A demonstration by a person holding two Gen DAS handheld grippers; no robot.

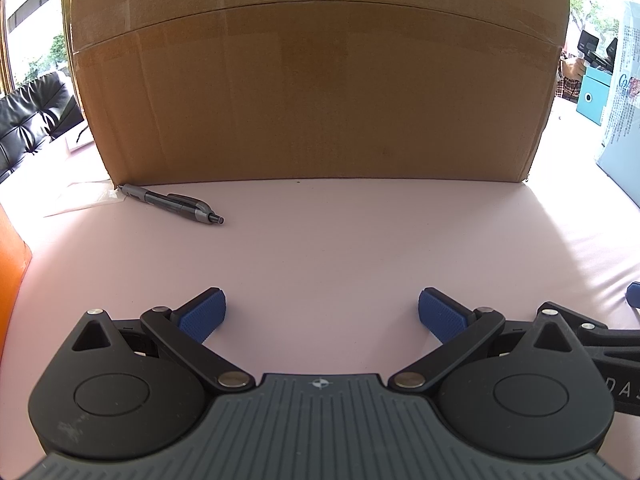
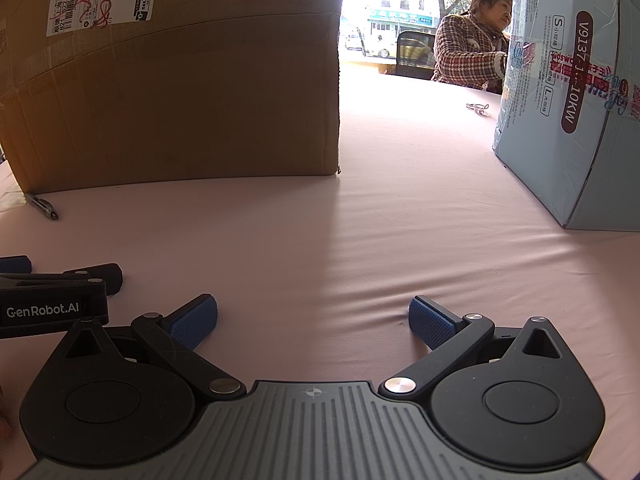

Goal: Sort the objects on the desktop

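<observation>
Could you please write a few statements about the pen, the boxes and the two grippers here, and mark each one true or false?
1. The pen lies on the pink tablecloth by the left corner of the cardboard box. True.
2. The left gripper holds the pen. False: its jaws stand open and hold nothing.
3. The right gripper is open and empty. True.
4. The light blue box is stacked on the cardboard box. False: it stands on the tablecloth, apart, to the right.
5. The pen stands upright. False: it lies flat.
</observation>
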